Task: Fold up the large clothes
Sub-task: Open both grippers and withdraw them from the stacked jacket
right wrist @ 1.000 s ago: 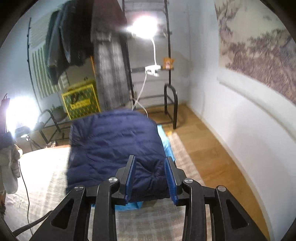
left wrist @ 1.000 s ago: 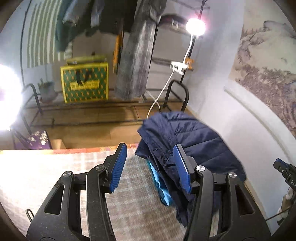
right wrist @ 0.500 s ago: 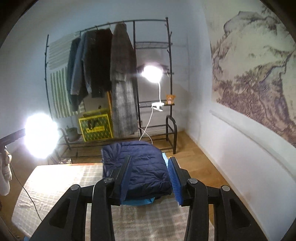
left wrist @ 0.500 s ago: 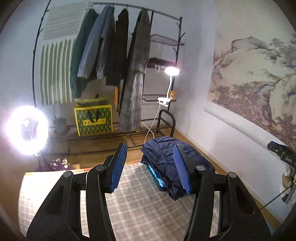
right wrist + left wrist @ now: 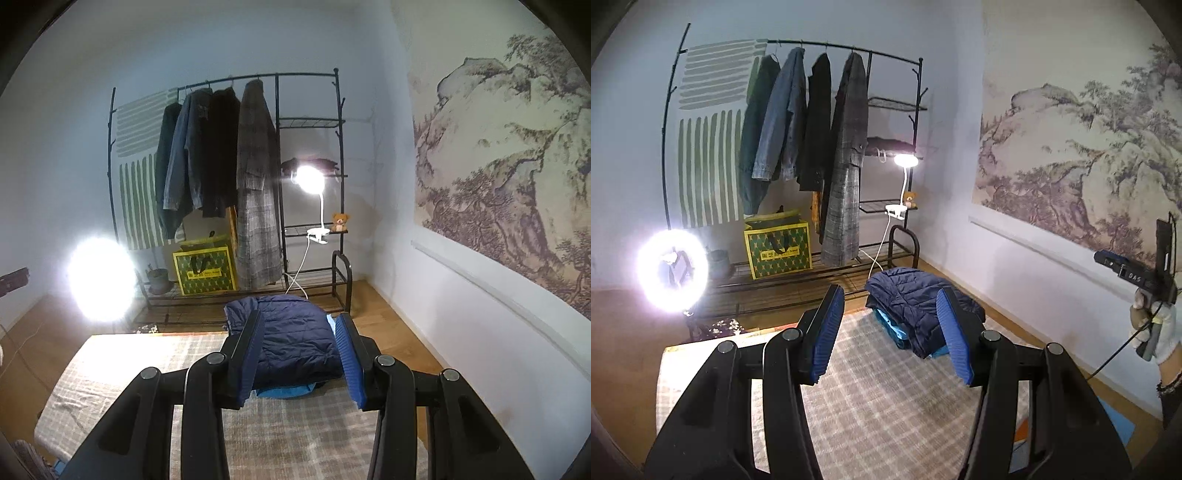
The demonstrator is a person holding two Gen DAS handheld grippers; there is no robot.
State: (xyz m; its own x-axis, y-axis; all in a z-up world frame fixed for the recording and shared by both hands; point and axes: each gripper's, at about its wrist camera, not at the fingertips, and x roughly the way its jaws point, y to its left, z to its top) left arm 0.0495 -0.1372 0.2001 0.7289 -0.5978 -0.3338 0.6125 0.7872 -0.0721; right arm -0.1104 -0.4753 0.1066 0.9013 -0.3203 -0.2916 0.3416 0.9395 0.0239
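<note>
Now the navy puffy jacket [image 5: 291,339] sits folded on a blue thing at the far end of the checked cloth [image 5: 155,369], both the left gripper [image 5: 892,332] and the right gripper [image 5: 301,356] are partly open and empty, the right one's jaws just opened wider, so it looks done and next comes another big piece.

Left gripper [image 5: 892,332]: black frame of angled arms, matt and faintly speckled, with long cut-out slots and round silver screws at the joints. Fingers [image 5: 827,332] faced with ribbed blue pads. Right gripper [image 5: 301,356]: same black frame, same silver screws, same ribbed blue pads. At the edge of the left wrist view, a hand [image 5: 1158,326] in a pale glove, dark cuff below, thin black cable trailing from the handle.
</note>
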